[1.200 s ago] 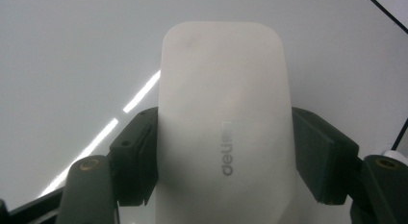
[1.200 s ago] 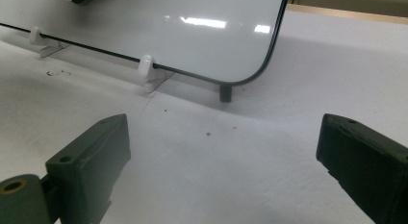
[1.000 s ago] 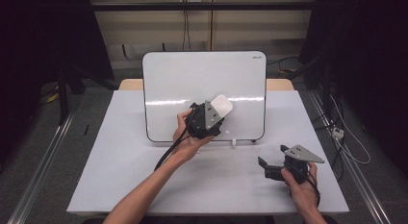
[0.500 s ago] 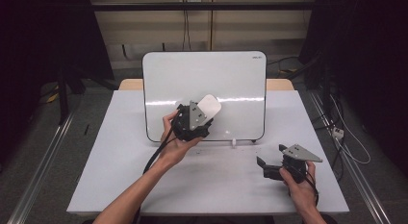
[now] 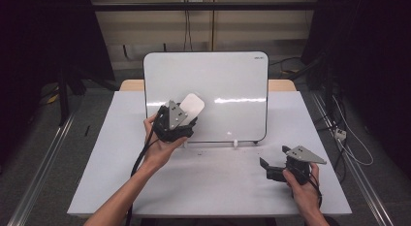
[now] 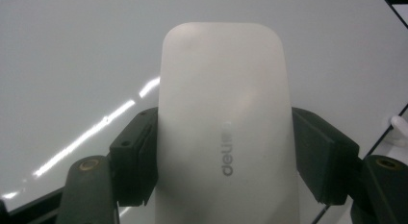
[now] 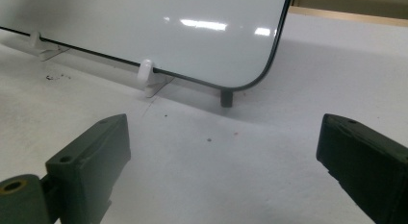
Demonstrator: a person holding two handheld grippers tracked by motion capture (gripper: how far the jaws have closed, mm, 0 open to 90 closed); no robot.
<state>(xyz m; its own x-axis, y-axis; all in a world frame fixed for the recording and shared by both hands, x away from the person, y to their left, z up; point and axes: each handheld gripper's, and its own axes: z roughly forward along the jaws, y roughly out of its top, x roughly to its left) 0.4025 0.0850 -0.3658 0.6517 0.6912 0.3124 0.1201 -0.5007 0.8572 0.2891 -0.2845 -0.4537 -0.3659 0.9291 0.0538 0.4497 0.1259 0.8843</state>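
Fingers of my left gripper (image 5: 186, 114) are clamped on either side of a white eraser (image 6: 226, 123), which carries grey lettering on its back and sits against the lower left part of the whiteboard (image 5: 223, 85); I think its felt face touches the board, though from above the contact itself is hard to make out. My left hand (image 5: 157, 148) grips the tool from below, its cable trailing back along my forearm. My right gripper (image 5: 267, 169) rests low near the right front of the surface (image 5: 208, 187), well apart from the eraser, with its fingers (image 7: 91, 161) spread wide and bare white sheet between them. Small white feet (image 7: 146, 75) prop the board upright, and a few dark specks lie on the sheet in front of it. Around the surface the room is dim: black drapes to both sides, cables on the grey floor (image 5: 368, 153), a pale wall behind.
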